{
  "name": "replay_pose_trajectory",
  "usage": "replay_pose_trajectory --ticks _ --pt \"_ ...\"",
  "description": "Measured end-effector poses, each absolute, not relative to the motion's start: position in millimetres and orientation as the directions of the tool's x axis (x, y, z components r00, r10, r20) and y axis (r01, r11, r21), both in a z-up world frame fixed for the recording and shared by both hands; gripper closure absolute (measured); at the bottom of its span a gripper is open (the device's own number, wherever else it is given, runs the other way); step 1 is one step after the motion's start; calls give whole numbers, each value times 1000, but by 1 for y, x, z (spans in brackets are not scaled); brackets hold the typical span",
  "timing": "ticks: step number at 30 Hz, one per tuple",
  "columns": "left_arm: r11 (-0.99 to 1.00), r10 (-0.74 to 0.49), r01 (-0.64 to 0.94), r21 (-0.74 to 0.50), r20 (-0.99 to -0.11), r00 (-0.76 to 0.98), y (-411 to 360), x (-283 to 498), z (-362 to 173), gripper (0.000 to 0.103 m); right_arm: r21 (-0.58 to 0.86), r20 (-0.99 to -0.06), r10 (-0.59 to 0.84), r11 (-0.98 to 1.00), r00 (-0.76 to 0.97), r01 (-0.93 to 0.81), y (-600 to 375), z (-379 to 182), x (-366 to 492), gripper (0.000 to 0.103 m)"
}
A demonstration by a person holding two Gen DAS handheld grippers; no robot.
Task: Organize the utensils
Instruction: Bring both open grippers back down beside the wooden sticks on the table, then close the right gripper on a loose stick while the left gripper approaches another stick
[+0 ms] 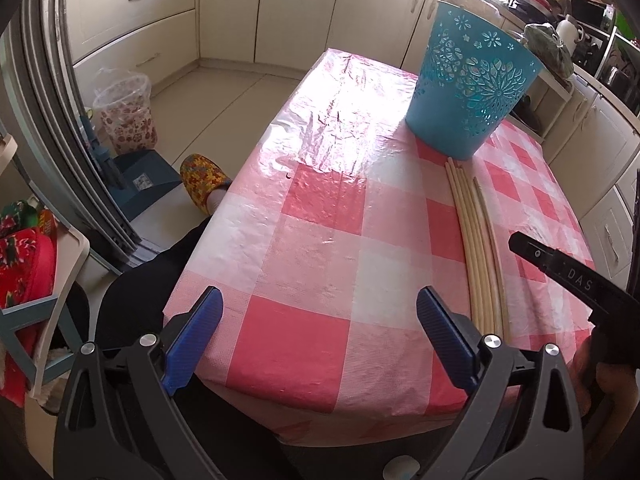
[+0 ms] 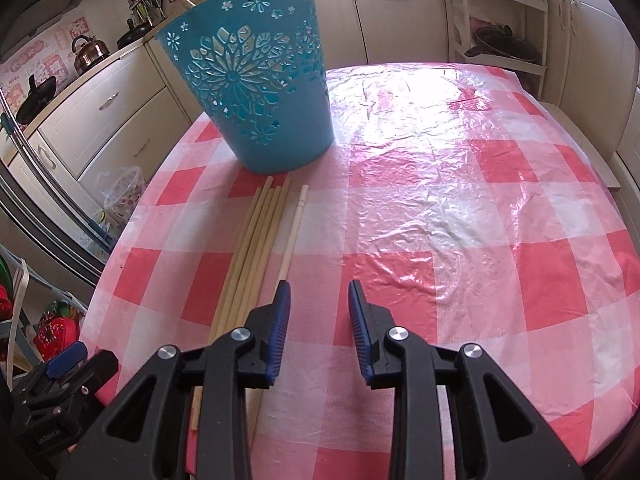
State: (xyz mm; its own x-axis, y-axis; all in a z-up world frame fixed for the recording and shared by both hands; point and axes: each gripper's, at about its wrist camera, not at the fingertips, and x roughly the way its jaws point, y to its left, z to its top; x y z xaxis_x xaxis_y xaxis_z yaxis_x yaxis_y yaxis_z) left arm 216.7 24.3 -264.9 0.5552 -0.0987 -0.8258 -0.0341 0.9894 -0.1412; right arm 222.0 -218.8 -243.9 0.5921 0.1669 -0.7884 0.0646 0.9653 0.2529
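Six or so chopsticks are lying lengthwise just left of the empty, part-open right gripper, tips toward the blue basket ahead; the wide-open left gripper is being kept farther off.

One blue cut-out basket stands on one checked table. Near it lies a bundle of about six pale wooden sticks, though they overlap, so the count is unsure. Two grippers: left gripper, right gripper.

Chopsticks before blue basket — possibly touching
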Motion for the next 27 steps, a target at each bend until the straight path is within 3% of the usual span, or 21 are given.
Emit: replay_pose_trajectory --ticks 11,15,19,27 --pt "989 -107 -25 -144 -829 549 17 226 -263 9 149 -805 109 989 583 21 -193 -250 252 78" --pt "989 -123 -4 -150 -822 557 5 241 -255 9 103 -811 88 995 578 -6 -193 -250 255 95" --pt "989 -144 45 -143 -821 552 -20 265 -251 9 76 -808 72 997 584 -19 -209 -251 249 96" --pt "991 -134 76 -111 -850 510 -58 316 -268 9 206 -778 176 978 603 -19 -246 -256 244 97"
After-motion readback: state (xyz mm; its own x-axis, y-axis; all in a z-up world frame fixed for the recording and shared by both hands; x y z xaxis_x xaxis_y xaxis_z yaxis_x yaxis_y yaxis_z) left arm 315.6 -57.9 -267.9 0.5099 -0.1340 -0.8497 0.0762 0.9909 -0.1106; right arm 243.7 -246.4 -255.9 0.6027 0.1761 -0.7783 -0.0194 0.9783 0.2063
